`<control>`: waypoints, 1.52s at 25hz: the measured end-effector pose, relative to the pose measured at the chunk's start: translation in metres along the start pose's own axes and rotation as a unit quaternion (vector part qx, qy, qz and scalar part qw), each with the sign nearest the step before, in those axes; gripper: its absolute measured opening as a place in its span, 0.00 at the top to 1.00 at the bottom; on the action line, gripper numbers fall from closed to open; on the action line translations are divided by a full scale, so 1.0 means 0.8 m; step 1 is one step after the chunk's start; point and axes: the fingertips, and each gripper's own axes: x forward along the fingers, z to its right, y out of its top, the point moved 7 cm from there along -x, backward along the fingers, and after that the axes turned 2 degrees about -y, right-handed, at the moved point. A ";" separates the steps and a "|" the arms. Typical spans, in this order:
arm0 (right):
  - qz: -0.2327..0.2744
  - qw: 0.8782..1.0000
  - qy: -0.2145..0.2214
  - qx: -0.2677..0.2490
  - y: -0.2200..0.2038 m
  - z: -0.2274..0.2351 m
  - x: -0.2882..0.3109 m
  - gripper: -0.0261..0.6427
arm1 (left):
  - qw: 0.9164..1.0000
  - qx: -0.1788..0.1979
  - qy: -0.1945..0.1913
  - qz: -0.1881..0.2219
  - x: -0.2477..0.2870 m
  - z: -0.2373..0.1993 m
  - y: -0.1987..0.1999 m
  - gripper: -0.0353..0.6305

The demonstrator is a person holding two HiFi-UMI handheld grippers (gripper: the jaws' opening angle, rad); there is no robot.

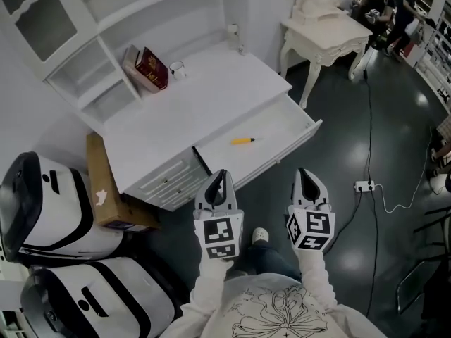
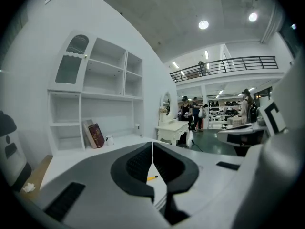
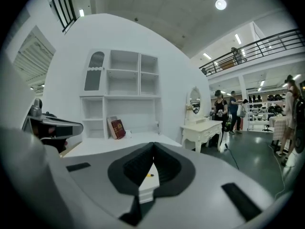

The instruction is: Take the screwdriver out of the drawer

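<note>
A small yellow screwdriver lies on the floor of the open white drawer, pulled out of the white desk. My left gripper hovers just in front of the drawer's front edge, shut and empty. My right gripper hangs beside it over the dark floor, off the drawer's right corner, also shut with nothing in it. In the left gripper view the screwdriver shows below the closed jaw tips. In the right gripper view the screwdriver is a tiny yellow mark behind the shut jaws.
A red book and a white cup stand at the desk's back. A cardboard box and white-and-black machines sit at the left. A small white table stands at the right, a power strip with cable on the floor.
</note>
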 end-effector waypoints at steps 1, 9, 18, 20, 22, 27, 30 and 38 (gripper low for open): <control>0.001 1.000 0.004 -0.001 0.005 0.007 0.014 0.96 | 1.000 -0.001 0.005 0.000 0.013 0.001 0.005 0.94; 0.000 0.999 0.037 -0.004 0.024 0.053 0.104 0.96 | 0.999 -0.005 0.035 -0.007 0.099 0.011 0.021 0.94; -0.014 0.999 0.049 0.003 0.021 0.086 0.152 0.96 | 0.998 -0.008 0.048 -0.026 0.152 0.021 0.022 0.94; -0.017 0.999 0.048 0.005 0.020 0.091 0.160 0.96 | 0.998 -0.007 0.049 -0.031 0.162 0.022 0.019 0.94; -0.020 0.999 0.046 0.007 0.019 0.095 0.168 0.96 | 0.998 -0.007 0.047 -0.036 0.172 0.021 0.017 0.94; -0.027 0.999 0.037 0.010 0.016 0.107 0.196 0.96 | 0.998 -0.003 0.039 -0.046 0.206 0.018 0.013 0.94; -0.031 0.999 0.031 0.010 0.017 0.112 0.215 0.96 | 0.998 -0.001 0.030 -0.054 0.231 0.014 0.012 0.94; -0.044 0.999 0.013 0.013 0.021 0.126 0.280 0.96 | 0.996 0.008 0.000 -0.087 0.309 -0.004 0.006 0.94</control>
